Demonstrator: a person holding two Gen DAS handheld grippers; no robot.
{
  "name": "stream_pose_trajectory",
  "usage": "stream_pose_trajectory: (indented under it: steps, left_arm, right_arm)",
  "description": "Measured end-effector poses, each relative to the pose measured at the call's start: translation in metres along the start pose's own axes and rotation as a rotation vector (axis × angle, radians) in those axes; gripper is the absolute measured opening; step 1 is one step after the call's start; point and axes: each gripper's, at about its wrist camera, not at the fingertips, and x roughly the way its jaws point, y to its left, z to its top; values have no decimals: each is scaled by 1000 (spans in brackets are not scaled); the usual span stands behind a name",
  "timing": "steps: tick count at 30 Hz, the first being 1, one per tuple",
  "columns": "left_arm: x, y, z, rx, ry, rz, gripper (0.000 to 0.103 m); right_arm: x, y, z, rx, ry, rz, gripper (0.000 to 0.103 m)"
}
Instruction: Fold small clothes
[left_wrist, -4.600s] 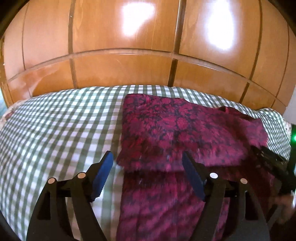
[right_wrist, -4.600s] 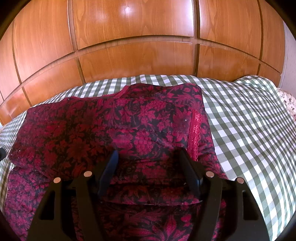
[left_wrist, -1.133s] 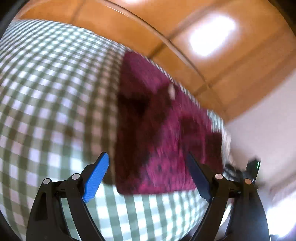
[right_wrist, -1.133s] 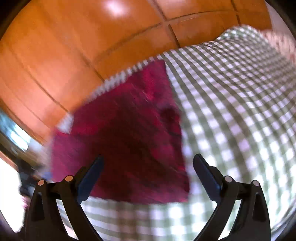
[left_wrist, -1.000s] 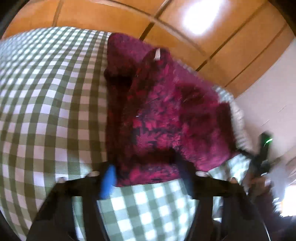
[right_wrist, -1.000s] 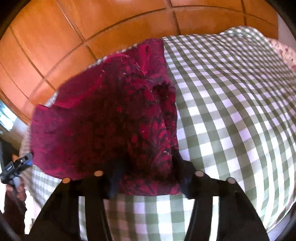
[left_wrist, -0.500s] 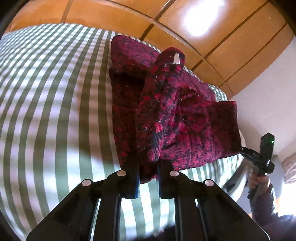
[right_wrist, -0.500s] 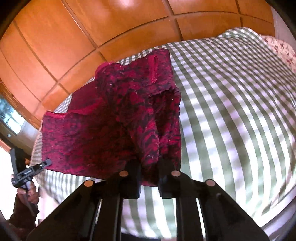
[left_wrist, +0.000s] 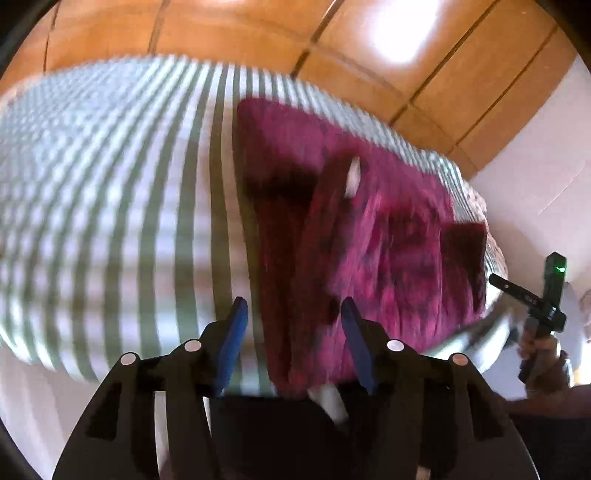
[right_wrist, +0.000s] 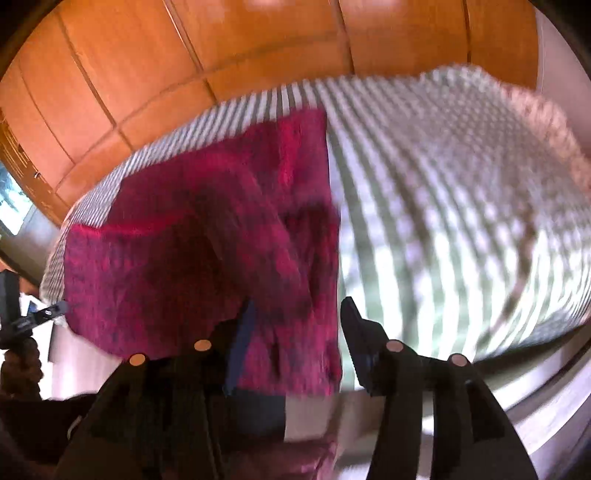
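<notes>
Garment (left_wrist: 369, 236) on checked bedspread (left_wrist: 110, 206), wooden panels (right_wrist: 147, 66) behind

Motion blur and cut-off edges

Ahead of both grippers the red garment (left_wrist: 373, 236) and checked bedcover (left_wrist: 110, 206) smear; pattern detail is lost. The garment's near hem sinks behind the right gripper (right_wrist: 295, 332), so contact is unclear.

A bed (left_wrist: 110, 206) under a green-and-white checked cover (right_wrist: 461, 206) fills the middle. Glossy orange wood panelling (right_wrist: 229, 48) runs from ten to two o'clock, bearing a bright glare (left_wrist: 402, 33). A white wall (left_wrist: 535, 173) stands at three o'clock.
</notes>
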Motion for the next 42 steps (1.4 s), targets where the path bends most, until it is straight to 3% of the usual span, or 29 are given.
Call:
stream_pose_trajectory:
  steps: [4,5,8,9,10,11,12,18,24,35,42]
  left_arm:
    - [0,-17,23,85,-54,15,54]
    - [6,-23,29,115,-57,24,61]
    - [24,-29,37,147,-38,32,64]
    - [31,-33,39,158,-25,16,58]
    - [35,-36,40,173,-19,3,45]
    - [34,-42,37,196,-14,4,16]
    - [31,-44,36,221,-27,25,16]
    - [-11,-33,31,215,-119,3,13]
    - [-26,-38,48,221,-192,-12,13]
    - [48,-15,149,169,-213,135,13]
    - [116,-5,199,145,-166,249,13]
  right_arm:
    - [9,33,18,-129,-85,-45,50]
    - [14,40,21,-158,-89,-59,50]
    - [41,57,24,-264,-71,-145,45]
    - [48,58,22,-293,-52,-164,37]
    - [55,59,20,-315,-32,-182,19]
    - [57,59,18,-328,-17,-190,18]
    - [54,58,18,-330,-20,-186,17]
    - [6,46,26,-264,-66,-72,15]
    - [-14,39,70,-146,-150,27,15]
    - [83,36,167,-60,-151,-65,15]
    - [154,24,198,-24,-98,-183,15]
